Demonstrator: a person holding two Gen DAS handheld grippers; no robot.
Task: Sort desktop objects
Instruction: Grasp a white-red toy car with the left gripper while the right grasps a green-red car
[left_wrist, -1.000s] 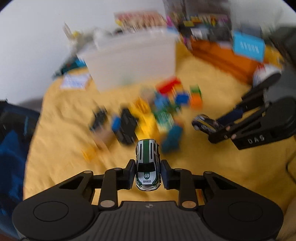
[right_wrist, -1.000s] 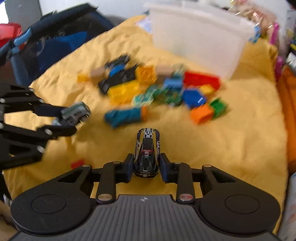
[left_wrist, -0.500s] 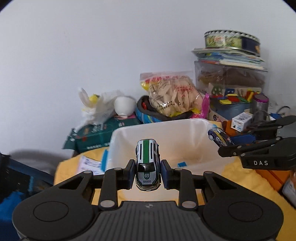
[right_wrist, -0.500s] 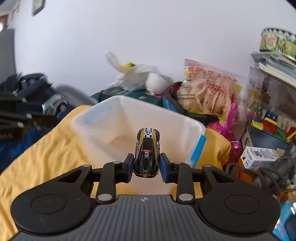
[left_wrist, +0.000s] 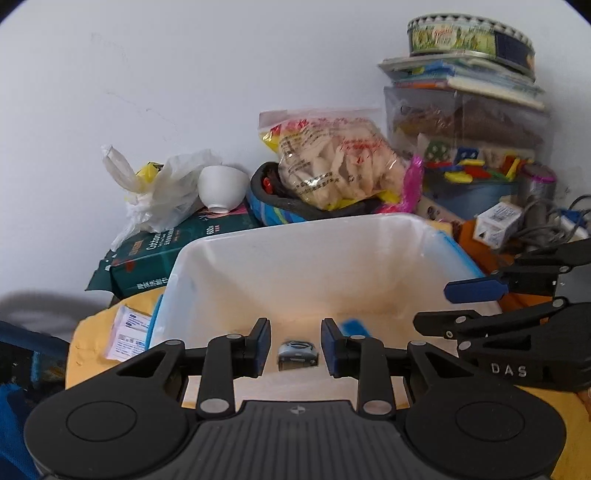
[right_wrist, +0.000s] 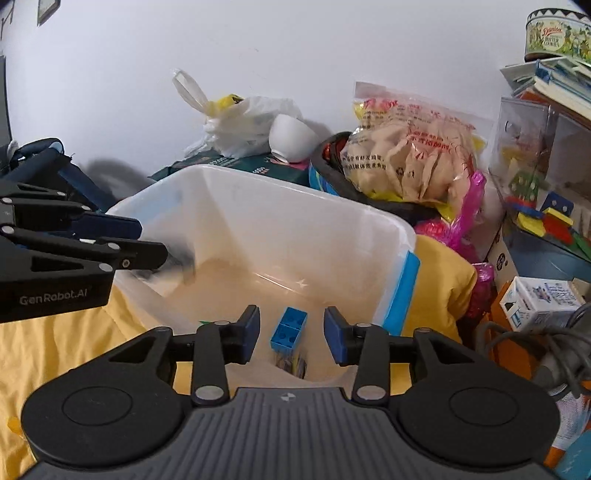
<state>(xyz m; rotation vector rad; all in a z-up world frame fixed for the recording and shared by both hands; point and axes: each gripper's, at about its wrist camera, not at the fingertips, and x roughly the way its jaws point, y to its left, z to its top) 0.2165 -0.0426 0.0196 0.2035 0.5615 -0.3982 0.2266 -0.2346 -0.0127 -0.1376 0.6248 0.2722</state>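
A small white and green toy car (left_wrist: 297, 355) is blurred, seemingly mid-fall or just landed, inside a translucent white plastic bin (left_wrist: 192, 266), directly below the left gripper (left_wrist: 295, 348), whose jaws are spread apart and hold nothing. In the right wrist view, a dark toy car (right_wrist: 291, 363) lies on the bin floor near the front wall, just beside a blue building brick (right_wrist: 289, 328). The right gripper (right_wrist: 291, 335) is also released and empty, hovering above them.

Both grippers hang over the bin's open top — the left near its left rim, the right toward the blue-edged right rim. The step in hand looks like dropping sorted cars into the bin. The next move probably calls for lifting both grippers clear of the rim and swinging back to the yellow cloth (right_wrist: 55, 339) for more items.

Behind the bin, clutter crowds close — a snack bag (left_wrist: 332, 162), a white bowl (left_wrist: 222, 186), stacked boxes at right. Open room lies toward the front.
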